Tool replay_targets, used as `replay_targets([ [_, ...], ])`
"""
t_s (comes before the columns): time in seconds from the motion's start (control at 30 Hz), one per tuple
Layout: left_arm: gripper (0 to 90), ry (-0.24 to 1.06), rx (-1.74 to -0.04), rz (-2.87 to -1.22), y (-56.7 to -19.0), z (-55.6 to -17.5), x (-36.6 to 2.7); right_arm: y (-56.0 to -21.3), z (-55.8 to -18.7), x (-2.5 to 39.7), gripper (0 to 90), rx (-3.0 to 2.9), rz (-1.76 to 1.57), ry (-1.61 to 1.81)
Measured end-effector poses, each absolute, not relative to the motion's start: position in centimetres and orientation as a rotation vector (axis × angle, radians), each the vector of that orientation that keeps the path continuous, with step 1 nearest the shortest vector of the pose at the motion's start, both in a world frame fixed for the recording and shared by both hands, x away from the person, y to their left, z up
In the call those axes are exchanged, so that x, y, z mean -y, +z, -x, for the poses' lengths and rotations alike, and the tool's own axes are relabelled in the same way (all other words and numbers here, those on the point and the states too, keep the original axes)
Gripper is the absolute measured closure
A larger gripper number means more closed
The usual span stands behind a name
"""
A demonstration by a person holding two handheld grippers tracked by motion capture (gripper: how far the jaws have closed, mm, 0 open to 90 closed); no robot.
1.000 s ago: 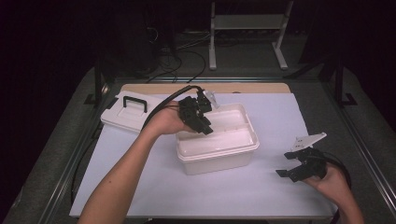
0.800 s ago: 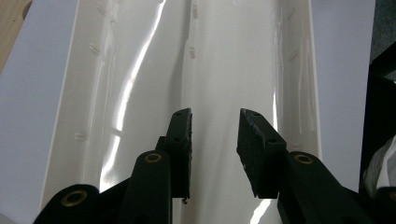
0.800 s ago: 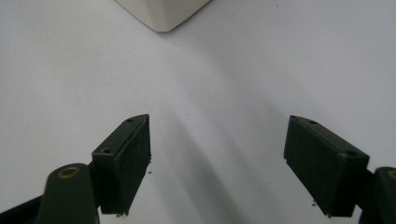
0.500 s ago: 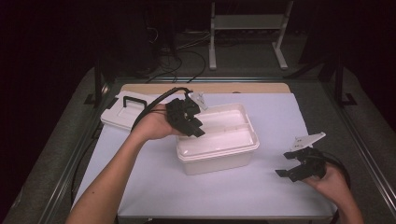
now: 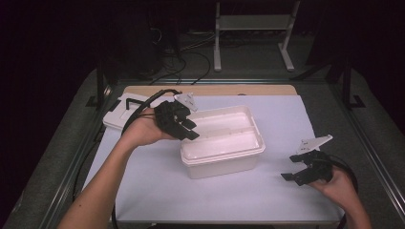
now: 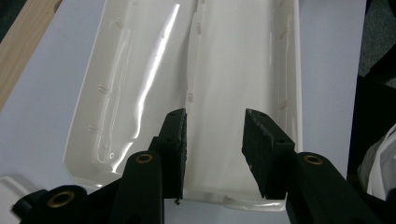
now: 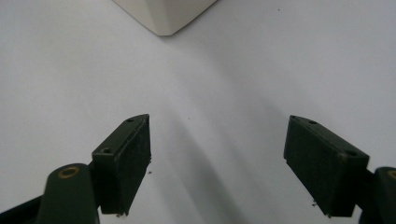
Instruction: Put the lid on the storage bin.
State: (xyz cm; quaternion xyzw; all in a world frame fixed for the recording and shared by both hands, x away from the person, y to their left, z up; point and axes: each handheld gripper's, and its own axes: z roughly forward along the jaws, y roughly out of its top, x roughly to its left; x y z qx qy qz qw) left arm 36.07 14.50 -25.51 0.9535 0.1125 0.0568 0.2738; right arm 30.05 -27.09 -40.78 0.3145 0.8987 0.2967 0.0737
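- White bin (image 5: 224, 143) sits open-topped around the middle of the tabletop (image 5: 267, 200), on the white sheet; a centre divider splits it into two long compartments, both look empty.
- Left gripper (image 5: 187, 130) hovers at the bin's left end, over the rim, jaws pointing along the bin.
- Left gripper view: jaws partly open, moderate gap, nothing between them; bin (image 6: 196, 93) interior directly below, divider running away just off the left jaw.
- Contact with the rim: can't tell.
- Right gripper (image 5: 292, 172) is near the tabletop's front right corner, well apart from the bin, held low in the person's hand.
- Right gripper view: jaws spread wide, holding nothing, bare white sheet under them; one bin corner (image 7: 163, 16) at the top edge.
- White lid (image 5: 125, 114) with black handle lies flat near the back left corner of the tabletop, just beside the bin's left end, partly behind the left hand.
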Motion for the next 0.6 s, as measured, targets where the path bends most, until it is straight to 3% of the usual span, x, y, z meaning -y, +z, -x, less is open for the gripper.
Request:
replay_targets([
  [0.6,54.6,0.195,-0.361,-2.513,-25.8,-33.8,-18.7,-40.7,-30.0,27.0,22.4,-2.698,-0.952,0.895],
])
